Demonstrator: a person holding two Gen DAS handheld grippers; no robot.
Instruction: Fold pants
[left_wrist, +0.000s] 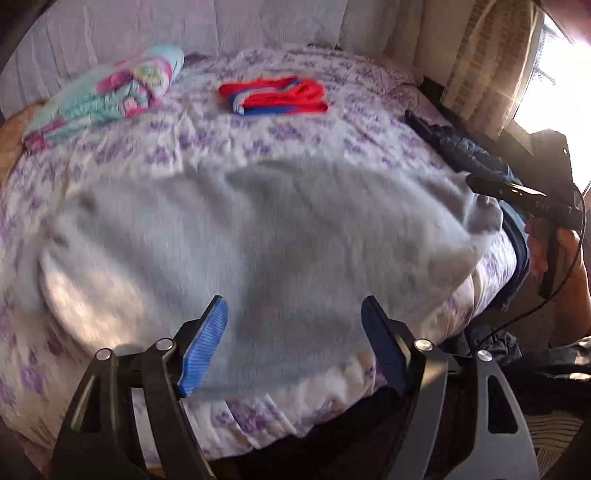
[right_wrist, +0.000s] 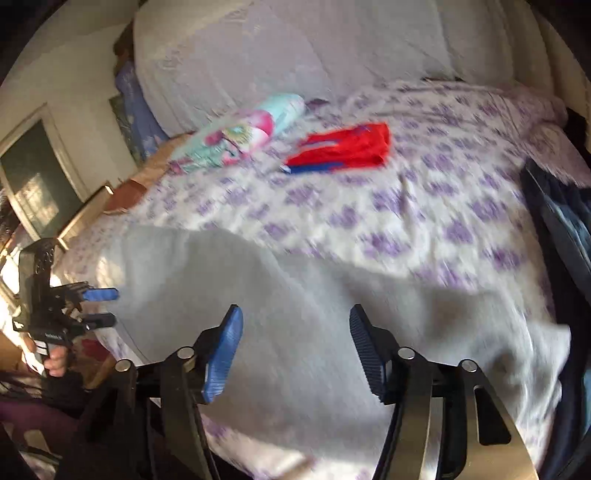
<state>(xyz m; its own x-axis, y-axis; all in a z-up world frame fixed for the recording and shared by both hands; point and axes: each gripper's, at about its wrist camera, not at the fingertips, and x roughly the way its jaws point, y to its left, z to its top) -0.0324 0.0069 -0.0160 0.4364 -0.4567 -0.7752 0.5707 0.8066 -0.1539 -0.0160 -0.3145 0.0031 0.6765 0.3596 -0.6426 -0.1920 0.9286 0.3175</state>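
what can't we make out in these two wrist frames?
- Grey pants: motion blur in both views; legs, waistband and fold lines unreadable.
- Dark clothes at the bed's right edge: cut off by the fisheye rim, type unclear.
- Right gripper in the left wrist view: backlit by the window, its fingers unresolved.
- Red-and-blue garment: folded, kind unclear.

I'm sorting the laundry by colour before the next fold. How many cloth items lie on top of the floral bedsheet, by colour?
Pale grey: 1, the large grey fleece pants spread flat at the near edge.
Red and blue: 1, the folded red-and-blue garment.
Pink and turquoise: 1, the patterned pink-and-turquoise bundle.
Dark navy: 1, the dark navy heap at the bed's side.
Total: 4
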